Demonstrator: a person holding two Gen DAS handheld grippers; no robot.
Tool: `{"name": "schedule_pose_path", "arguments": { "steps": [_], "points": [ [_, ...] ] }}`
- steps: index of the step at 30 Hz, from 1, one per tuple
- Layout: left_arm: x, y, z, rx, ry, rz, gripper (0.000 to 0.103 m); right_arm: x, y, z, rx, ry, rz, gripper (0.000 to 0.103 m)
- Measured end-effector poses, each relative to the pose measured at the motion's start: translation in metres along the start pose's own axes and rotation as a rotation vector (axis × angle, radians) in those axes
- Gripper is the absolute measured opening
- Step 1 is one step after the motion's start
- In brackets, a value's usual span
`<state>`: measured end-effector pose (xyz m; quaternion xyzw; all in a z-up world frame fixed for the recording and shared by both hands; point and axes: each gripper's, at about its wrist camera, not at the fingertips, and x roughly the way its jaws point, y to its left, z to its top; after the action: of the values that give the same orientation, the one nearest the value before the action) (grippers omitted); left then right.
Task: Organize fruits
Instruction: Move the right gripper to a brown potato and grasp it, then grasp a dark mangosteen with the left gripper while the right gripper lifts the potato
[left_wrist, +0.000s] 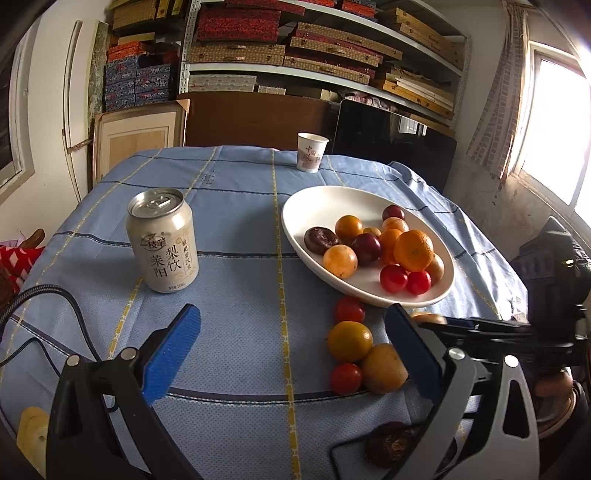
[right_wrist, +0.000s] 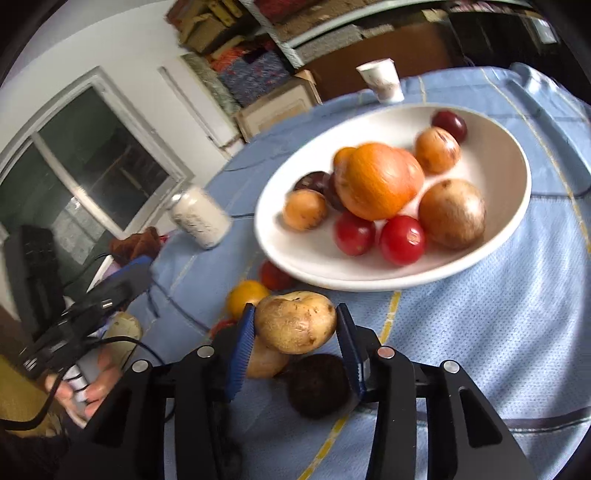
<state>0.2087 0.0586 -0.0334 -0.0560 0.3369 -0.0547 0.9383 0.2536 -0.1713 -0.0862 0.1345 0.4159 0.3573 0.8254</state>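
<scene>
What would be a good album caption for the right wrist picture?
The right gripper holds a yellow-brown fruit just short of the white plate piled with fruit.

Can (left_wrist: 162, 242) — "梨饮", "莱阳"

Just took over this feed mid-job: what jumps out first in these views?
The white plate, heaped with oranges, plums and cherry tomatoes, sits right of center on the blue tablecloth. The right tool is shut on a tan speckled fruit in front of the plate. The left tool hangs open, with loose fruit by its right finger and a white drink can at left.
</scene>
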Motion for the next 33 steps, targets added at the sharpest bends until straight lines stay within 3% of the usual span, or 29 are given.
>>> {"name": "schedule_pose_path", "arguments": {
  "steps": [3, 8, 11, 13, 16, 23, 29, 33],
  "points": [
    [0.001, -0.004, -0.002, 0.044, 0.021, -0.033, 0.098, -0.017, 0.005, 0.002, -0.024, -0.055, 0.008, 0.044],
    [-0.004, -0.019, -0.012, 0.149, 0.088, -0.172, 0.096, -0.042, 0.000, 0.003, -0.011, -0.121, 0.000, 0.044],
    [-0.008, -0.024, -0.021, 0.180, 0.123, -0.247, 0.079, -0.054, -0.004, 0.003, -0.005, -0.143, 0.009, 0.044],
    [-0.006, -0.025, -0.030, 0.201, 0.160, -0.279, 0.060, -0.061, -0.004, 0.003, -0.012, -0.160, 0.018, 0.044],
    [-0.001, -0.029, -0.043, 0.235, 0.211, -0.297, 0.051, -0.069, -0.003, 0.004, -0.020, -0.182, 0.041, 0.044],
    [-0.012, -0.044, -0.070, 0.380, 0.230, -0.321, 0.049, -0.076, -0.009, 0.003, 0.011, -0.202, 0.047, 0.044],
    [-0.014, -0.045, -0.076, 0.400, 0.251, -0.334, 0.049, -0.075, -0.007, 0.002, 0.003, -0.199, 0.040, 0.044],
    [-0.001, -0.053, -0.080, 0.433, 0.295, -0.303, 0.049, -0.074, -0.007, 0.002, 0.004, -0.197, 0.041, 0.044]
  ]
}}
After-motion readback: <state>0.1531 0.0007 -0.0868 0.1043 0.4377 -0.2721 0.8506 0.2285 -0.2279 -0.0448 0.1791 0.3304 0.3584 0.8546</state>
